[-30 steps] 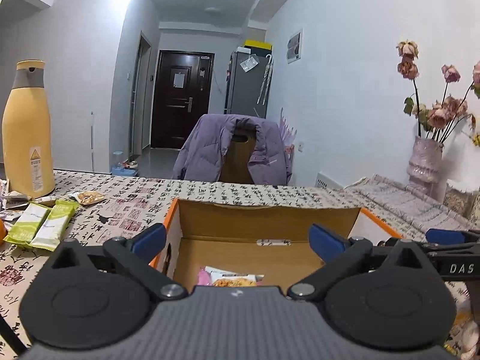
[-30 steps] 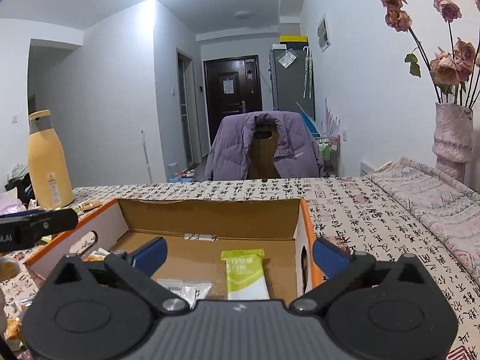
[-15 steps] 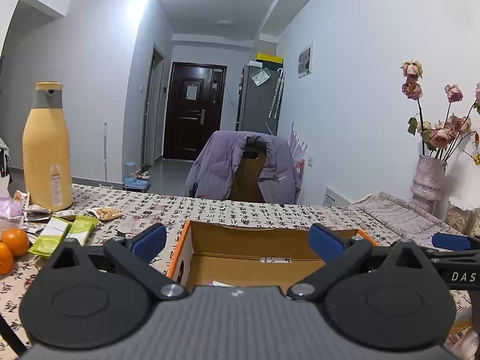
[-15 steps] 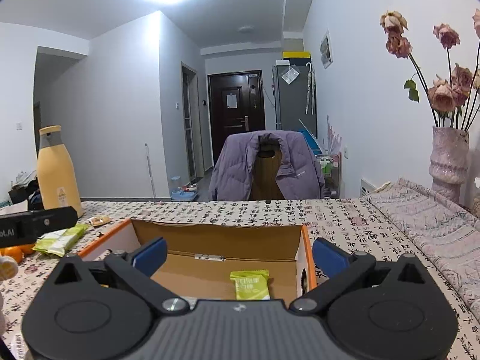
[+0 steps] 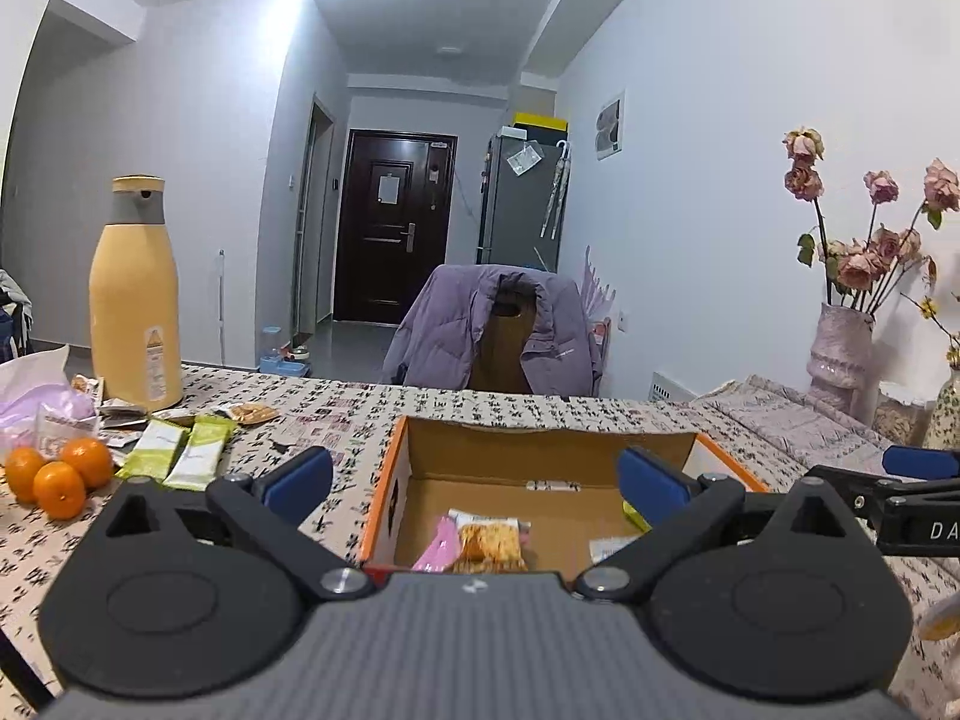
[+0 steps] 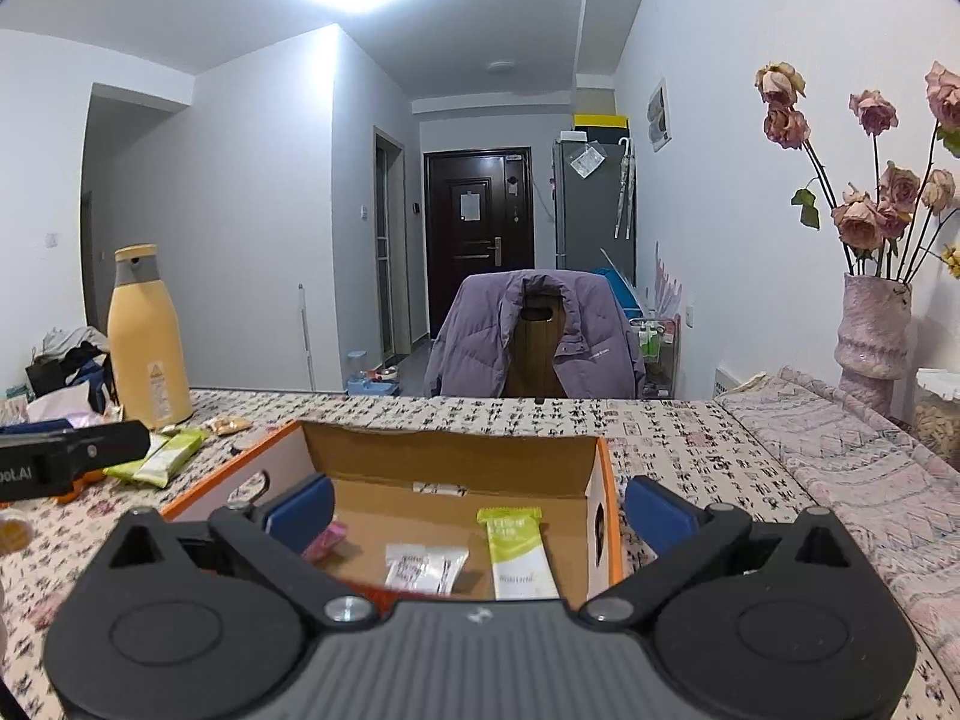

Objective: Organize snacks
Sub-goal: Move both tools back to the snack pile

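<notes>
An open cardboard box with orange edges sits on the patterned tablecloth; it also shows in the right wrist view. Inside lie an orange snack pack, a pink wrapper, a green bar and a white packet. My left gripper is open and empty, above the box's near edge. My right gripper is open and empty, above the box's near edge too. Two green bars lie on the table left of the box.
A tall yellow bottle stands at the left with small snack packets near it. Three oranges and a pink bag lie at far left. A vase of dried roses stands right. A chair with a purple jacket is behind the table.
Both grippers have risen and pulled back from the box, so more of its inside and the table shows. Both stay open and empty.
</notes>
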A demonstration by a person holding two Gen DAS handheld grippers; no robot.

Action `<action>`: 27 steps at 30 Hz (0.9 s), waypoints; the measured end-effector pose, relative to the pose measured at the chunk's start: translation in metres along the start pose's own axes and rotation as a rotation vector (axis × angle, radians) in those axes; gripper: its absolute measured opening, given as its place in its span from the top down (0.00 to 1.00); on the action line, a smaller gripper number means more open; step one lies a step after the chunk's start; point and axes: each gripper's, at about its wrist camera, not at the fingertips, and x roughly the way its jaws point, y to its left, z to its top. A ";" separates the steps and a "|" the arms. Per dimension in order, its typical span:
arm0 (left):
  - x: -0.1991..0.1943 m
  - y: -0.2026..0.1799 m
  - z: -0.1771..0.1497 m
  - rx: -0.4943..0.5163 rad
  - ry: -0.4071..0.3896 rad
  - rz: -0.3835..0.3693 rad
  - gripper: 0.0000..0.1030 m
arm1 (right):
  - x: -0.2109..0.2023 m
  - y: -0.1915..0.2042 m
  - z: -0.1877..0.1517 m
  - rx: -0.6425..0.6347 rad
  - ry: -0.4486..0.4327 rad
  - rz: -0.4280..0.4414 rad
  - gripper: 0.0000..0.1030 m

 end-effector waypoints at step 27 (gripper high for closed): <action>-0.056 0.022 -0.070 -0.001 0.109 -0.041 0.00 | -0.005 -0.002 -0.069 0.107 0.259 -0.069 0.00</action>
